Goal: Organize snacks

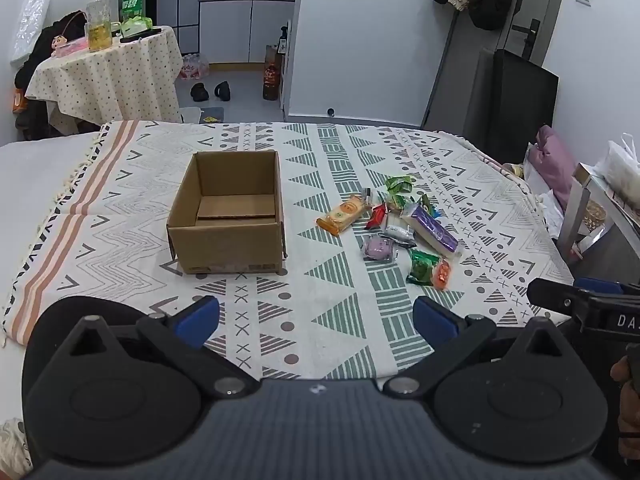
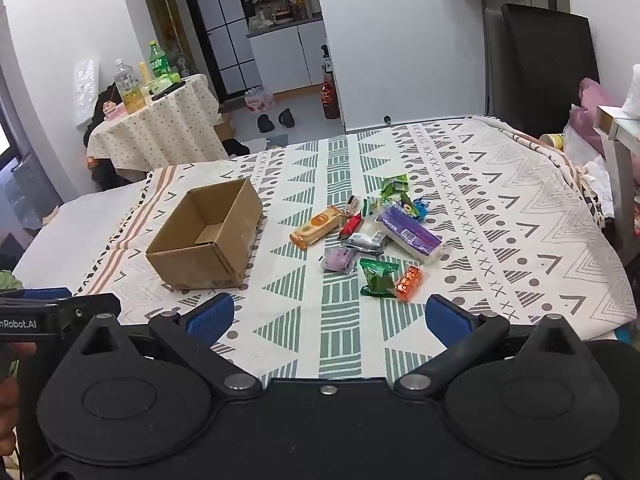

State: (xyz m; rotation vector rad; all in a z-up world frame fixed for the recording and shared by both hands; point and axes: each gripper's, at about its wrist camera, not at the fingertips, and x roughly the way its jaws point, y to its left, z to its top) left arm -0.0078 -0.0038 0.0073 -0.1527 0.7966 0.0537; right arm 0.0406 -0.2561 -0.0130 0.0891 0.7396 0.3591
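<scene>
An open cardboard box stands empty on the patterned cloth. To its right lies a loose pile of wrapped snacks: an orange biscuit pack, a long purple pack, a green packet, a small orange sweet and a round purple cake. My left gripper is open near the front edge, nothing between its fingers. My right gripper is open too, hovering just short of the pile.
The patterned cloth covers a bed-like surface. A round table with bottles stands at the back left. A dark panel and a pink cushion sit at the right; a glass-topped stand is beside the bed.
</scene>
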